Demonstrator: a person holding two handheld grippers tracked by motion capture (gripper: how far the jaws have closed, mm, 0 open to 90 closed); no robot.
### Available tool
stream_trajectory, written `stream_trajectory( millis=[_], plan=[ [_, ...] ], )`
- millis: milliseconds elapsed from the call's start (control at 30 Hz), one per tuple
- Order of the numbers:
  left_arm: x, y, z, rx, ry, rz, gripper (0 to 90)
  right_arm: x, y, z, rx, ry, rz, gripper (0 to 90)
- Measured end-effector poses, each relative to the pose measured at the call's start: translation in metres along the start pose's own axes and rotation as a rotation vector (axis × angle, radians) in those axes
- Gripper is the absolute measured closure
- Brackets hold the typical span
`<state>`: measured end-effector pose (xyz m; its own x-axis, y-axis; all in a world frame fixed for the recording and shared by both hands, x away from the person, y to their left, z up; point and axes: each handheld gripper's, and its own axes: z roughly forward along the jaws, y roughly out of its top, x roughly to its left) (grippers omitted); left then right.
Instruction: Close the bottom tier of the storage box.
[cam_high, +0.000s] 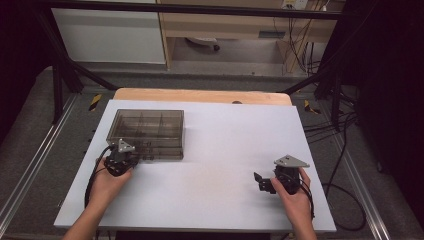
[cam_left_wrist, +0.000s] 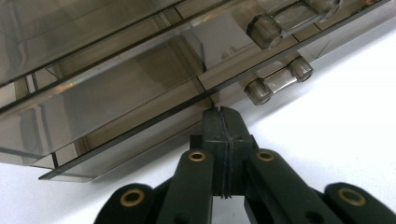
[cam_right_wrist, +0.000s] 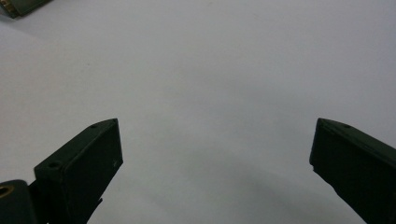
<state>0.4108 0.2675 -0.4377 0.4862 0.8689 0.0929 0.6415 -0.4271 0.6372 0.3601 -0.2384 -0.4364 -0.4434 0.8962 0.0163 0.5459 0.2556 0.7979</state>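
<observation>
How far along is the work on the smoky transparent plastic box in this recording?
Early. Nothing looks done: the smoky transparent plastic compartment box sits with its lid down on the white table. In hand: the left tool, jaws shut together, has its tips at the box's front edge beside the clear hinge-like latch. The right tool waits open over bare table. Any opening is left.

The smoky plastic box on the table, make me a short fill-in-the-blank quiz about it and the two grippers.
1. The left gripper has its jaws ____, their tips at the lower edge of the clear smoky box.
2. The right gripper has its jaws wide ____ over the bare white table.
3. In the high view, the box sits on the ____ half of the table.
4. The box's front carries clear, rod-like ____.

Missing words: shut; open; left; handles
</observation>
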Motion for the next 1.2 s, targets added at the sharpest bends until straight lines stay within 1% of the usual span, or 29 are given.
stream_trajectory(
  millis=[100, 233, 433, 767, 867, 1033, 1200],
  plan=[
    [0.0, 0.0006, 0.0005, 0.0, 0.002, -0.003, 89.6, 0.0, -0.0001, 0.0003, -0.001, -0.003, -0.005, 3.2],
    [-0.0004, 0.0022, 0.0006, -0.003, 0.002, -0.004, 89.5, 0.0003, 0.0001, 0.0001, 0.001, 0.0, 0.002, 2.9],
    [-0.0012, 0.0046, 0.0008, -0.005, 0.0, 0.0, 89.5, -0.0002, -0.0006, 0.0007, 0.006, -0.004, -0.005, 3.3],
    [0.0011, 0.0066, 0.0021, -0.007, -0.002, -0.011, 89.5, 0.0, -0.0001, 0.0002, 0.0, 0.0, -0.003, 3.1],
    [0.0015, 0.007, 0.0036, -0.01, -0.001, -0.022, 89.5, 0.0001, 0.0, -0.0001, 0.002, 0.001, 0.0, 2.9],
    [0.0019, 0.0078, 0.0052, -0.007, -0.003, -0.025, 89.6, -0.0007, -0.0006, 0.0, 0.005, 0.0, 0.009, 2.9],
    [0.0019, 0.0079, 0.0053, -0.009, 0.0, -0.028, 89.7, -0.001, -0.0004, 0.0007, 0.001, 0.0, 0.006, 2.9]
  ],
)
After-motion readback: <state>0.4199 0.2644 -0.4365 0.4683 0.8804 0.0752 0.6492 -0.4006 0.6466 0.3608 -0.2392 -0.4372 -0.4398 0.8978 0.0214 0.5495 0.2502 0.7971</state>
